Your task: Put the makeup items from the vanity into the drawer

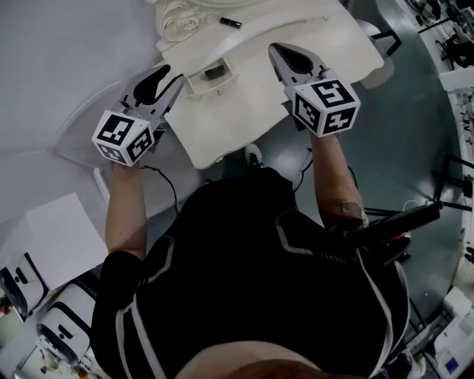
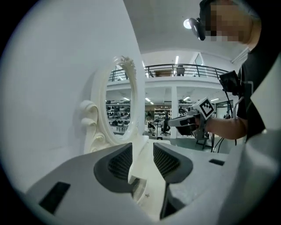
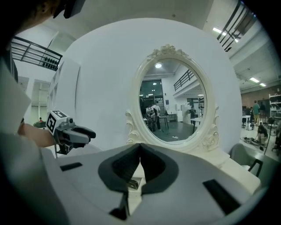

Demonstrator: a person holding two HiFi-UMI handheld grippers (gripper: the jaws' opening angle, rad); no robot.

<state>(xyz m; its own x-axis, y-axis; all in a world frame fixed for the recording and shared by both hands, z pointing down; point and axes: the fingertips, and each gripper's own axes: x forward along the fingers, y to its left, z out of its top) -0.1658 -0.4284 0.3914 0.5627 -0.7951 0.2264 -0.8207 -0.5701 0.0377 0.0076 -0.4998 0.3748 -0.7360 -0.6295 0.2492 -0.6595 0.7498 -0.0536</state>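
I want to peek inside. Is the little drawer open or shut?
Open: the drawer sticks out from the vanity front edge, and a small dark item lies inside it.

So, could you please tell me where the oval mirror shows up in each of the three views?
Head view: the oval mirror is at the top edge, left of centre, seen from above; only its scrolled frame shows.
Left gripper view: left of centre, seen nearly edge-on.
Right gripper view: centre, face-on, above the jaws.
Shared landmark: the white vanity top that it stands on.
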